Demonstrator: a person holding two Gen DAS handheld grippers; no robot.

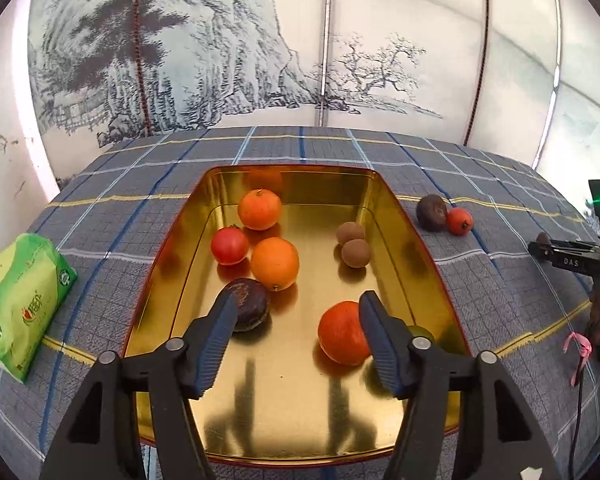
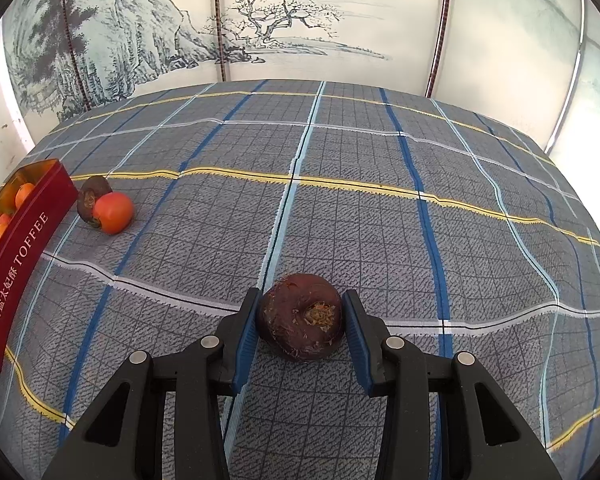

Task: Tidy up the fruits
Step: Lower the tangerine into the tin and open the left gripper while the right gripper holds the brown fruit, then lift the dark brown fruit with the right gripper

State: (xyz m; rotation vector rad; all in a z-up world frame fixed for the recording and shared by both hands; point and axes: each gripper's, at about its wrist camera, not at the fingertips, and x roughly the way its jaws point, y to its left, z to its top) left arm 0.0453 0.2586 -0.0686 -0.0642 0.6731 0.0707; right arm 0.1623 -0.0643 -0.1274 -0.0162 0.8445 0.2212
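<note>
Our left gripper gapes empty over eight fruits in the tin; our right gripper clasps one dark fruit.

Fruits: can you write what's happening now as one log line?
left gripper: open over tin | right gripper: shut on dark fruit | two fruits still outside

I see a table under a grey plaid cloth with blue, white and yellow lines; on it sits a red tin with a gold inside, marked TOFFEE on its side; left of the tin lies a green packet; right of it a dark fruit and a small orange-red fruit lie touching; well apart, nearer me, a dark purple fruit rests on the cloth.
</note>
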